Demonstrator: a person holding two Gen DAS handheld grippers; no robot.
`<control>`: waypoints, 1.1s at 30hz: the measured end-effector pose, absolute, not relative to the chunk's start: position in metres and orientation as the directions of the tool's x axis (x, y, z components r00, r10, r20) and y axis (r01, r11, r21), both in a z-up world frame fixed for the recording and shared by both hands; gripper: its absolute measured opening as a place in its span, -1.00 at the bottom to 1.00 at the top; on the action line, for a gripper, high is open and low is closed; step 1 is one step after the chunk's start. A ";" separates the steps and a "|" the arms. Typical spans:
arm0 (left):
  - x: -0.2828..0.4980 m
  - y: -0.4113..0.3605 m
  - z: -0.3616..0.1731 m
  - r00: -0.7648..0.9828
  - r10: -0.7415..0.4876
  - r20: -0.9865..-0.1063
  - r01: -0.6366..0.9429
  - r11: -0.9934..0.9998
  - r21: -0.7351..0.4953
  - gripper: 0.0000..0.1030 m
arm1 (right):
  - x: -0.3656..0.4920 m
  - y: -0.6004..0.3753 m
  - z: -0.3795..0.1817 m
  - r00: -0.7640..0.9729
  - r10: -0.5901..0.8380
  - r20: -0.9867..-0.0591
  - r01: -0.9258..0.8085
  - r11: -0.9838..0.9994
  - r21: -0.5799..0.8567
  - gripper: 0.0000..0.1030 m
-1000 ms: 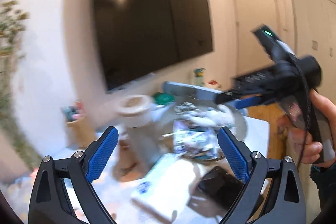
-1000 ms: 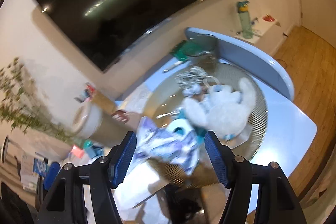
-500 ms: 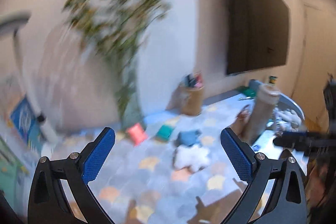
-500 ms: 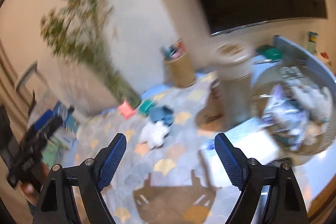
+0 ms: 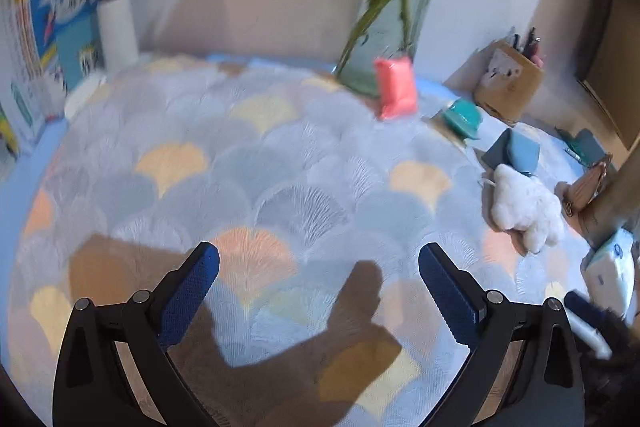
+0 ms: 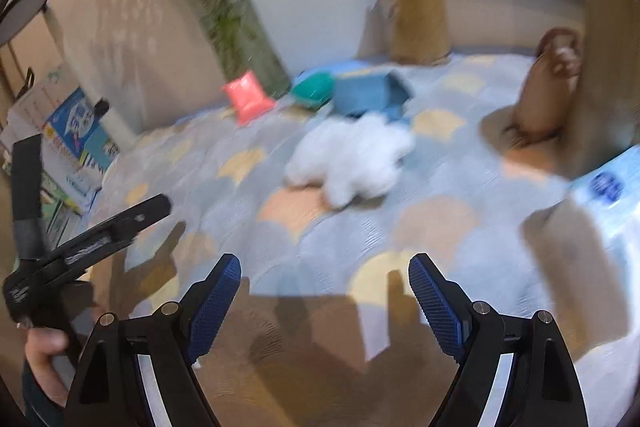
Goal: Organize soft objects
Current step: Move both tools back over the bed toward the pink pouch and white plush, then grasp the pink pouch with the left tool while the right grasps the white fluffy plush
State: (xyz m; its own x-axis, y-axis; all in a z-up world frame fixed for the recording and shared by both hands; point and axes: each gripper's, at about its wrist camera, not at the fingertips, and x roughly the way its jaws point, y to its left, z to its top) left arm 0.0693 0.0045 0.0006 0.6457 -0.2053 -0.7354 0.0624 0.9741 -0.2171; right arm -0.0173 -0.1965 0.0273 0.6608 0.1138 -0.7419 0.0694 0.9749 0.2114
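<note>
Lying on the scalloped rug (image 6: 248,163), a fluffy white plush (image 6: 352,155) (rounded) was faced by both grippers (image 5: 318,279) (image 6: 324,287), jaws held apart, empty.

A home living room, by every sign: a soft rug (image 5: 280,163) with pastel fan shapes fills the middle of both frames, a glass vase (image 5: 384,39) of green stems stands at the wall near top centre, a cardboard box (image 6: 420,23) of pens sits upper right, and a white plush toy (image 6: 352,159) lies mid-frame beside small cushions.
</note>
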 end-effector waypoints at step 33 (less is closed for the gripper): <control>0.216 -0.060 0.016 0.658 -0.296 -0.692 0.134 0.951 -0.280 0.83 | 0.071 -0.223 0.041 0.650 0.094 -0.754 -0.016 0.994 0.110 0.72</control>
State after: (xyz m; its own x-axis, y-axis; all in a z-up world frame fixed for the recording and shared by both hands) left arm 0.2159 -0.0605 0.0158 0.6580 -0.2962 -0.6924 0.1336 0.9507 -0.2797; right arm 0.0709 -0.2231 0.0413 0.6499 0.0939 -0.7542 -0.0156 0.9938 0.1103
